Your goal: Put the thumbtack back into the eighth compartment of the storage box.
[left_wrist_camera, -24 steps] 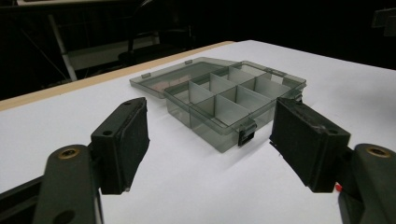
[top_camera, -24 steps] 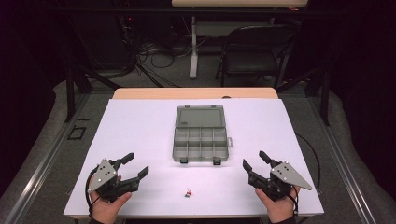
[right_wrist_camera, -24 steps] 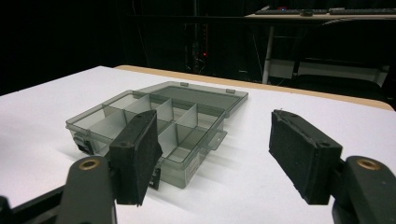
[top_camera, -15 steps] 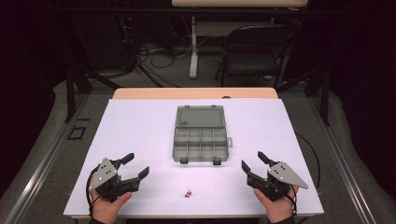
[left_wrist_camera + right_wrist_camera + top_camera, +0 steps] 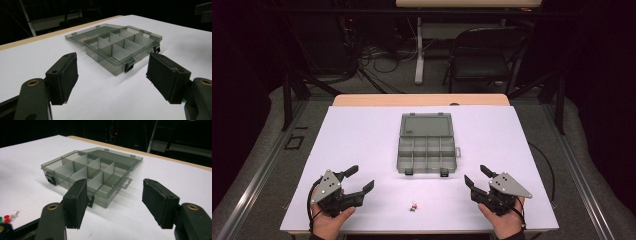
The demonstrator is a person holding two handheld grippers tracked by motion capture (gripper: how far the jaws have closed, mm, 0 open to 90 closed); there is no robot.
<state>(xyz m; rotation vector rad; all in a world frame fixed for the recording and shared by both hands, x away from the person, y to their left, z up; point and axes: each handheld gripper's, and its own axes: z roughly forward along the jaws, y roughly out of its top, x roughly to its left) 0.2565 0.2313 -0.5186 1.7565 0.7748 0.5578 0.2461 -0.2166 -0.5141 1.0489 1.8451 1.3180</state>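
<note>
Here, an open grey compartment box [image 5: 427, 147] lies at the middle of the white table [image 5: 362, 130], its lid folded flat behind it. The left gripper [image 5: 360, 179] and the right gripper [image 5: 477, 176] rest near the front edge, well apart, each with jaws spread wide and empty. A few small pushpins [image 5: 413, 206] (red, green and white) lie between the grippers, nearer the front edge. Bare table separates the box from both grippers. A folding chair [image 5: 484, 55] stands beyond the table.
</note>
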